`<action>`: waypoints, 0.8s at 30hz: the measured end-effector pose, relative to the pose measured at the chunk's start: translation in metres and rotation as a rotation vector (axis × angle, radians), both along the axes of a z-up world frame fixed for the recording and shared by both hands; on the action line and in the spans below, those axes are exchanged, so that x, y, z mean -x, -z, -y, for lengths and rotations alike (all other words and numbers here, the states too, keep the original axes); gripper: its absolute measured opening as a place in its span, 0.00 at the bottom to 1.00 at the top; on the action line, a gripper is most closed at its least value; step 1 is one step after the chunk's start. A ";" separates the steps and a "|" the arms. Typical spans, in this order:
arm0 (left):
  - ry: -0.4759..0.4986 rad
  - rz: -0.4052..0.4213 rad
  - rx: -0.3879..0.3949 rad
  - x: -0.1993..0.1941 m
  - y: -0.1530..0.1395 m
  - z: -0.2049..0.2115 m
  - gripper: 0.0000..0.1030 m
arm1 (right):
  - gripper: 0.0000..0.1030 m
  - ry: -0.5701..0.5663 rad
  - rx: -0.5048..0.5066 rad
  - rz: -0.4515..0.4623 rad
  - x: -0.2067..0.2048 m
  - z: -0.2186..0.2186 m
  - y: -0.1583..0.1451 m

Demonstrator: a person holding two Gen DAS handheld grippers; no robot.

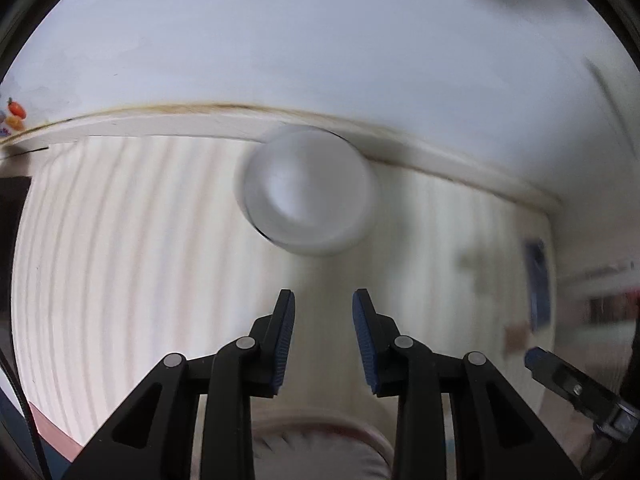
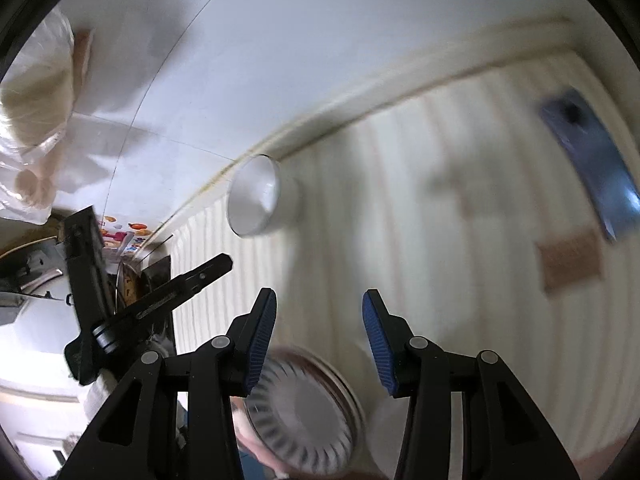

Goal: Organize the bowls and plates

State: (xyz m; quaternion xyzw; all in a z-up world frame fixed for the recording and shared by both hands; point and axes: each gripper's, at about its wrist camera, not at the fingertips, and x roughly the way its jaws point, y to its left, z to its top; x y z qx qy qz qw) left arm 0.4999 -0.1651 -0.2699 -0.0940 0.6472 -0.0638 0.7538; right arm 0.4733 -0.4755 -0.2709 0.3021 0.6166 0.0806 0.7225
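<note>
A white bowl [image 1: 306, 192] stands on the striped tablecloth [image 1: 120, 260] near the far edge by the wall; it also shows in the right wrist view [image 2: 256, 196]. My left gripper [image 1: 323, 336] is open and empty, well short of the bowl. My right gripper [image 2: 319, 344] is open and empty above a ribbed plate with a dark rim [image 2: 304, 412], whose edge shows below the left gripper [image 1: 320, 444]. The other gripper's finger shows at the side of each view [image 1: 560, 376] [image 2: 188, 284]. Both views are blurred by motion.
A dark blue flat object [image 2: 592, 160] and a brown square [image 2: 570, 264] lie on the cloth at the right. A white wall [image 1: 320, 40] runs behind the table. A plastic bag [image 2: 36, 120] and metal appliances [image 2: 36, 300] sit at the left.
</note>
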 end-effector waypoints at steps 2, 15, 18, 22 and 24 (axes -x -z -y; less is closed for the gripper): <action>-0.027 -0.021 -0.003 -0.016 0.013 -0.014 0.27 | 0.47 -0.019 0.004 0.003 -0.025 -0.017 0.009; -0.056 -0.149 0.073 -0.072 0.089 -0.049 0.27 | 0.47 -0.068 0.024 -0.096 -0.126 -0.084 0.090; -0.026 -0.167 0.092 -0.079 0.102 -0.046 0.27 | 0.47 -0.049 0.012 -0.123 -0.134 -0.084 0.108; -0.014 -0.125 0.109 -0.081 0.105 -0.042 0.26 | 0.46 -0.027 -0.008 -0.136 -0.138 -0.084 0.126; -0.011 -0.091 0.116 -0.081 0.102 -0.036 0.21 | 0.31 -0.022 -0.009 -0.126 -0.138 -0.083 0.129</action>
